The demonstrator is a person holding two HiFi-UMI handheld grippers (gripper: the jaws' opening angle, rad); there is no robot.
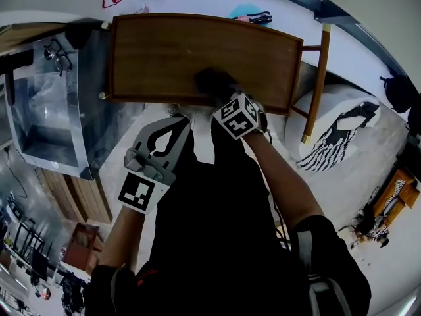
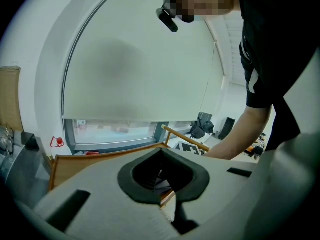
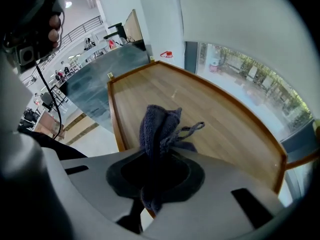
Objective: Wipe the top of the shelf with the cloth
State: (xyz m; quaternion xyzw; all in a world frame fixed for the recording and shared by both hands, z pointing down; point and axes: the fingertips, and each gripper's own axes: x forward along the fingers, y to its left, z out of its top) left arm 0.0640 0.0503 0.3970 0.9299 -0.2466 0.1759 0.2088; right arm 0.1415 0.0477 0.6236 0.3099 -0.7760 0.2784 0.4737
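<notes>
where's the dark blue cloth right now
Pinched in the right gripper, the dark blue cloth hangs over the wooden shelf top, at its near edge.

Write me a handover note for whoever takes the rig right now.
Right gripper: shut on the cloth, low over the shelf top near its front edge.
Left gripper: shut, empty, held off the shelf in front of it.
Done: cloth picked up and brought to the top. No wiped area can be told apart.
Left: wipe across the whole top.
</notes>
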